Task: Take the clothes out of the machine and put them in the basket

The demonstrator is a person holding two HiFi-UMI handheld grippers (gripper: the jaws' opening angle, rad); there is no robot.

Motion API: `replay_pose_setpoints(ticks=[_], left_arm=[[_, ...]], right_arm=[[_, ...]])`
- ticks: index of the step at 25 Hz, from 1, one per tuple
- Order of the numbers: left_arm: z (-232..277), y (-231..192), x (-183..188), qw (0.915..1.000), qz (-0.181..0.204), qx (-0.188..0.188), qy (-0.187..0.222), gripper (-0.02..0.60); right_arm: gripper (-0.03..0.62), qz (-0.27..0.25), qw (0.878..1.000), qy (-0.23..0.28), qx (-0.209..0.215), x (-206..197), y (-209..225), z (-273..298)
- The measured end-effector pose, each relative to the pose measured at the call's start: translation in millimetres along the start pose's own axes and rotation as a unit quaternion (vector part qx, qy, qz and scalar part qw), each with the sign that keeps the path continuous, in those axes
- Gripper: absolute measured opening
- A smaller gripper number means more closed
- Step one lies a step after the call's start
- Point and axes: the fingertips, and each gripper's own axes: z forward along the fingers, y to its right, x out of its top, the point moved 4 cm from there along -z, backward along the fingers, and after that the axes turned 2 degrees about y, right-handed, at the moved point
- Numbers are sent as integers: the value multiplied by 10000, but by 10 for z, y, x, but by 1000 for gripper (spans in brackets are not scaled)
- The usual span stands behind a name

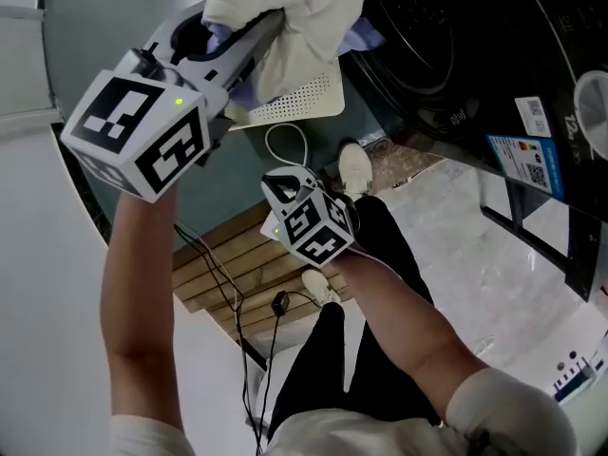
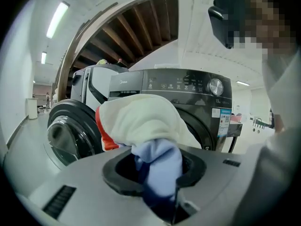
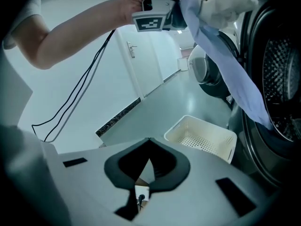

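Head cam looks steeply down. My left claw (image 2: 160, 182) cam faces dark front-loading washer (image 2: 188, 93), close; right claw (image 3: 141, 182) cam & head cam share white perforated plastic basket (image 3: 202, 135).

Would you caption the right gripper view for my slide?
Left gripper holds clothes aloft; basket stands beside the open machine.

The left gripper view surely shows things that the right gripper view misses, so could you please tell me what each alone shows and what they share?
Only the left gripper view shows the control panel, with a round silver dial, on the dark front-loading washing machine. Only the right gripper view shows the cream perforated plastic basket on the floor and the shut, empty right gripper. Both show the bundle of cream and pale blue clothes clamped in the left gripper.
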Motion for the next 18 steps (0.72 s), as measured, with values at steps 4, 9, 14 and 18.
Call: replay_pose_setpoints(ticks=[4, 9, 14, 18], left_arm=[[-221, -83, 164, 9999, 86, 8, 104, 127], [-367, -119, 251, 9997, 162, -5, 185, 129], [-616, -244, 166, 9996, 206, 178, 43, 128], [-679, -388, 27, 9992, 144, 359, 76, 129]], right_arm=[[3, -52, 10000, -41, 53, -26, -45, 53], [3, -6, 10000, -23, 7, -77, 65, 36], [3, -64, 9999, -20, 103, 25, -31, 56], [3, -90, 9999, -34, 136, 54, -7, 60]])
